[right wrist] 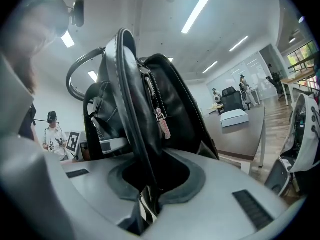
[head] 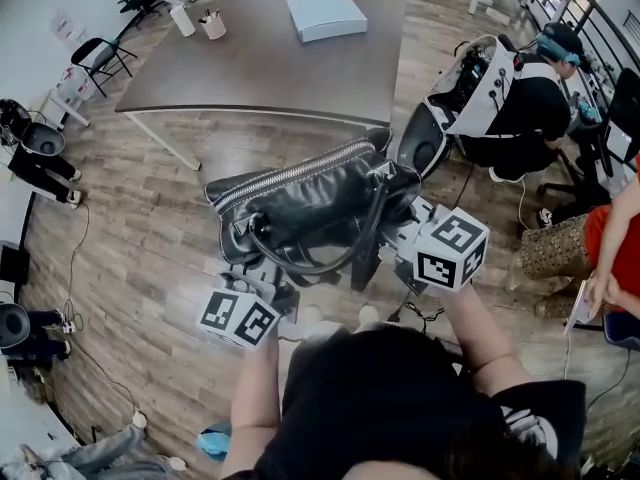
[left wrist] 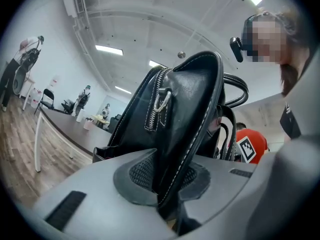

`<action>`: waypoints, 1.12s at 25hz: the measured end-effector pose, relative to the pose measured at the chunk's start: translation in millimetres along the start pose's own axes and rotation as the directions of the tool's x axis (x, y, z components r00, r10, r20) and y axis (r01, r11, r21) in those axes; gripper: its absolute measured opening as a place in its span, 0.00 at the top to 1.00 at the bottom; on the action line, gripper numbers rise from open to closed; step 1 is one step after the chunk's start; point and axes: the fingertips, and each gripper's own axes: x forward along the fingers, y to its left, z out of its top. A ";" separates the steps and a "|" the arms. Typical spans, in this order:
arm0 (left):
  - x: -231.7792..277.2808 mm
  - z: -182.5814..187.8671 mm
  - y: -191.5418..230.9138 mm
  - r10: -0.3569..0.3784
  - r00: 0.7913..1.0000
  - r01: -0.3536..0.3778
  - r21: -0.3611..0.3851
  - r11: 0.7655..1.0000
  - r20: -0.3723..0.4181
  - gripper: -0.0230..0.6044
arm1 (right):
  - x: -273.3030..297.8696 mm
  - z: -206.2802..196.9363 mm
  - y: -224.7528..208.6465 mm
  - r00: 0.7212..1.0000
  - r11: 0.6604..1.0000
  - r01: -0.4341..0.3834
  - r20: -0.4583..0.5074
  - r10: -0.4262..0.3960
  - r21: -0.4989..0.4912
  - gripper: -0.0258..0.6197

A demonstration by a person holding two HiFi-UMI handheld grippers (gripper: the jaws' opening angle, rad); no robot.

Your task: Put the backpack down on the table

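The black leather backpack (head: 300,203) with a silver zip hangs in the air over the wooden floor, short of the table (head: 260,73). My left gripper (head: 258,268) is shut on its left end. In the left gripper view the pads pinch a stitched edge of the backpack (left wrist: 185,104) inside the left gripper (left wrist: 167,184). My right gripper (head: 402,226) is shut on the right end. The right gripper view shows the backpack (right wrist: 150,99) rising from the right gripper (right wrist: 150,194), a strap and seam clamped between the pads. The carry handles loop toward me.
On the grey-brown table lie a white box (head: 325,13), a pen cup (head: 212,25) and a white bottle (head: 182,18). A seated person (head: 525,108) and a white machine (head: 460,88) are at the right. A black chair (head: 100,58) stands at the left.
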 end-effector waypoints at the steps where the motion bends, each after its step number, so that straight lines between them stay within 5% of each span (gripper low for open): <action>1: 1.2 -0.1 -3.9 0.007 1.000 -0.007 -0.002 1.000 -0.001 0.88 | -3.6 1.6 -1.1 1.000 1.000 -0.001 -0.001 0.001 -0.005 0.87; 18: -3.9 6.9 -23.2 0.074 0.996 -0.075 0.034 0.997 0.041 0.88 | -17.4 11.3 2.6 0.998 0.998 -0.062 0.010 0.062 0.000 0.86; 28: 10.5 16.5 13.4 0.096 0.995 -0.096 0.019 0.995 0.019 0.88 | 17.3 16.3 -8.4 0.999 0.999 -0.033 -0.006 0.033 0.004 0.86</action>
